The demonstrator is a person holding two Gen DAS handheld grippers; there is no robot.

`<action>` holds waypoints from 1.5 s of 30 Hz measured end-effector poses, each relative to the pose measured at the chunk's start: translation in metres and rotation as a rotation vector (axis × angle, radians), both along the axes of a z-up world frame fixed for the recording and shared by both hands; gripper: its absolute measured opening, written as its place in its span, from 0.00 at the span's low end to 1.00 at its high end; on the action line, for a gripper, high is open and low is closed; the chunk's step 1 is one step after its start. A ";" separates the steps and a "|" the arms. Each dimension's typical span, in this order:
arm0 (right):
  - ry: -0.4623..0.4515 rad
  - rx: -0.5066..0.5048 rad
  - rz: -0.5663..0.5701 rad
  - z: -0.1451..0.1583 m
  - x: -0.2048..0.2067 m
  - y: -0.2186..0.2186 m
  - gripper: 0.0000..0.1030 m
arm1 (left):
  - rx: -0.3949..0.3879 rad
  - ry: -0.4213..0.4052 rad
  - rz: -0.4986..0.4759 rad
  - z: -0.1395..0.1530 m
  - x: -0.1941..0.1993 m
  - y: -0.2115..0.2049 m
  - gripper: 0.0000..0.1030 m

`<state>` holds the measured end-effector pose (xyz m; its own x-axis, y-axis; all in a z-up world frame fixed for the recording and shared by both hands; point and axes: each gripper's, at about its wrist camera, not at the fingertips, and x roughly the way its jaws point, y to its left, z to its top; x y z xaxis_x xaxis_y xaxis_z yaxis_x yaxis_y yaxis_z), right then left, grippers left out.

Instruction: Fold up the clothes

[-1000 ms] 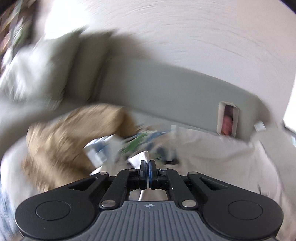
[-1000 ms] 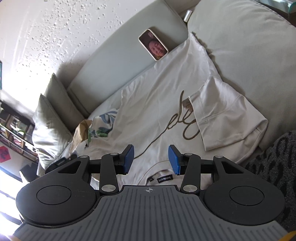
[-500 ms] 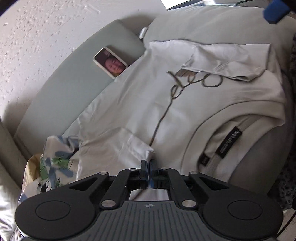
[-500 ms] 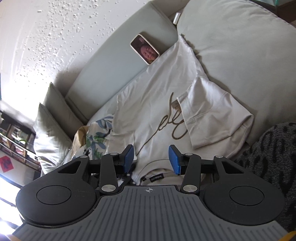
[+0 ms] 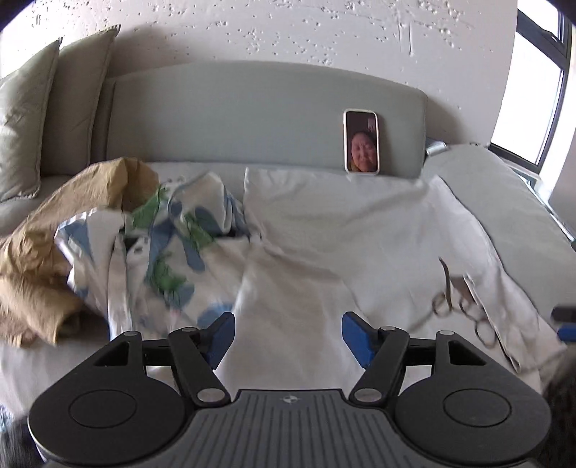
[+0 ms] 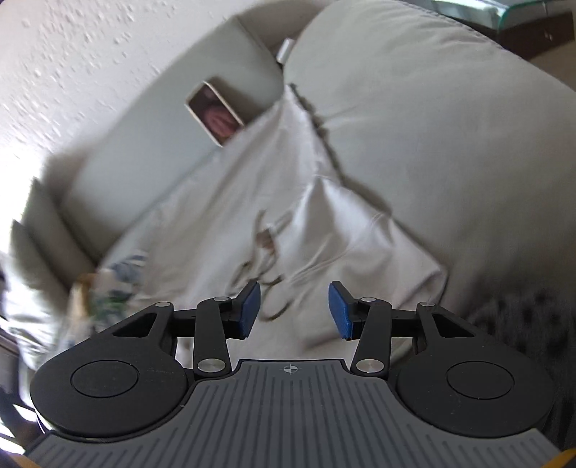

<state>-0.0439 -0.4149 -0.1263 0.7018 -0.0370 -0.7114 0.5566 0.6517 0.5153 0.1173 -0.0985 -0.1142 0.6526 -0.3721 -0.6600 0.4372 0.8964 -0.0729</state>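
A pale grey-green upholstered sofa [image 5: 252,118] stood against a white rough-plastered wall [image 5: 288,32], with two sage cushions [image 5: 43,118] at its left end and a white-cased phone [image 5: 361,146] propped upright against the backrest. In the left wrist view, a cream T-shirt with a dark looping script print [image 5: 360,244] lay spread over the seat, its near sleeve folded inward. Left of it, touching, lay a crumpled white garment with blue and green leaf patterns [image 5: 169,248], and beyond that a rumpled tan cloth [image 5: 43,252]. The left gripper [image 5: 288,336] hovered over the cream shirt; its jaws had just been opening and stood apart with nothing pinched between them.

In the blurred right wrist view, the same cream shirt [image 6: 324,230] ran diagonally up toward the phone [image 6: 215,108]. The right gripper [image 6: 293,309] hung above the shirt's printed part, blue pads [image 6: 249,309] apart, gripping nothing.
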 end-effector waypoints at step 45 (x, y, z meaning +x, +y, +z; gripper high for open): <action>-0.008 -0.017 0.339 0.048 -0.022 0.075 0.38 | 0.018 0.088 -0.166 0.043 -0.058 0.007 0.63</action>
